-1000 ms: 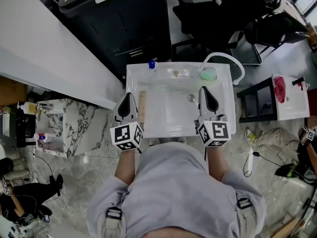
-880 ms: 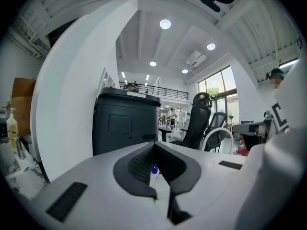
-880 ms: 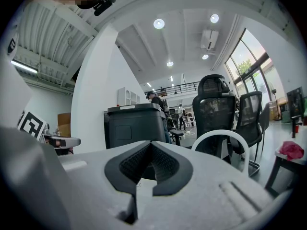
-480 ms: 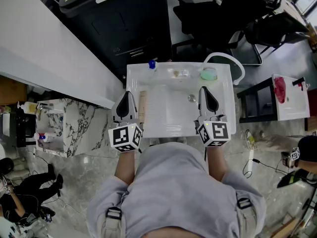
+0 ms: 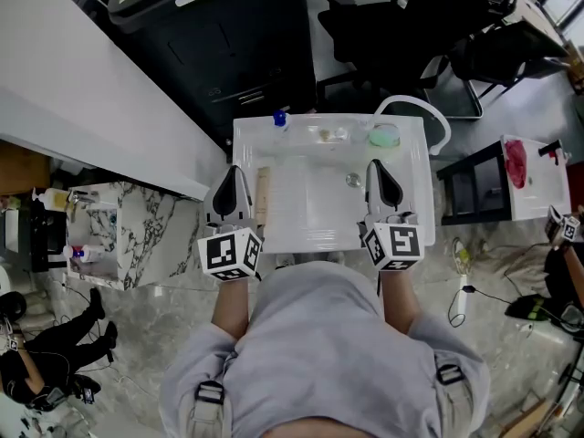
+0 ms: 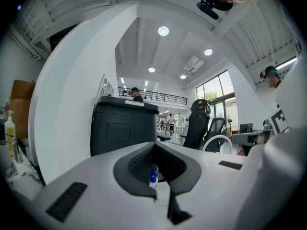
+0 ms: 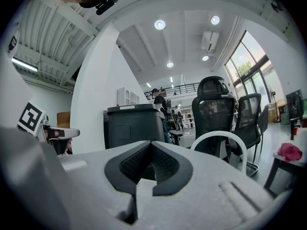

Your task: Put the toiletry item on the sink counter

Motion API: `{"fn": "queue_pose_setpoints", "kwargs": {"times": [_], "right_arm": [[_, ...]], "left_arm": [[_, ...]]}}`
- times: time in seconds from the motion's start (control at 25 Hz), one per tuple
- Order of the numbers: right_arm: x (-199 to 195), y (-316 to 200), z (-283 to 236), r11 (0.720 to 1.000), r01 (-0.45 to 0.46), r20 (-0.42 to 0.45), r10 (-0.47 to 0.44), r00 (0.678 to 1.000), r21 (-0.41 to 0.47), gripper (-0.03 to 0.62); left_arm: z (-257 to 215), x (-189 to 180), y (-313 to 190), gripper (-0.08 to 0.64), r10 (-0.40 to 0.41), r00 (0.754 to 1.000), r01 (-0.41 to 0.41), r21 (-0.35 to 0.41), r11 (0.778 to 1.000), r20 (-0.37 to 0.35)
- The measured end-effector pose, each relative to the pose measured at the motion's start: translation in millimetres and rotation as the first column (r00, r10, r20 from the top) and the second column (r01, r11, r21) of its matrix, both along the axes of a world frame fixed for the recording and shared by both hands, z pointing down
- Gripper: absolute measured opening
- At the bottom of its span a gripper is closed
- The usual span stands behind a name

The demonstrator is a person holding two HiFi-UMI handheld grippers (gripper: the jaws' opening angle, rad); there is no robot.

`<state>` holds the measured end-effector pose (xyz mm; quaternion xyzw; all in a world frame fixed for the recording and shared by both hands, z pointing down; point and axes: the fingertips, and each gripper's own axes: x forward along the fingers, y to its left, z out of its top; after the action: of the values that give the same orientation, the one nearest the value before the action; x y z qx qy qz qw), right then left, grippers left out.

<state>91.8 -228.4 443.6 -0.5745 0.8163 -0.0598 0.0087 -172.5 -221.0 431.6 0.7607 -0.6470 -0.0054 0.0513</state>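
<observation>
Left tongs (image 5: 234, 175) and right tongs (image 5: 378, 166) hover at the sink's (image 5: 328, 242) six o'clock, jaws together, empty, seemingly idle; bottle (image 5: 279, 119) stands at eleven.

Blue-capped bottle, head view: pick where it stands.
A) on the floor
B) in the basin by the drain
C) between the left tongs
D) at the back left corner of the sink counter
D: the blue-capped bottle stands on the back rim of the sink counter, at its left corner, beyond the basin.
</observation>
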Motion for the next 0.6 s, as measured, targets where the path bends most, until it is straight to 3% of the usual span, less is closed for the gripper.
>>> {"fn": "queue_pose_setpoints", "kwargs": {"times": [0.6], "right_arm": [[0.1, 0.8, -6.8, 0.999, -0.021, -0.027, 0.022, 0.999, 0.030, 0.005]], "left_arm": [[-1.5, -1.5, -0.8, 0.005, 0.000, 1.000, 0.000, 0.003, 1.000, 0.008]]}}
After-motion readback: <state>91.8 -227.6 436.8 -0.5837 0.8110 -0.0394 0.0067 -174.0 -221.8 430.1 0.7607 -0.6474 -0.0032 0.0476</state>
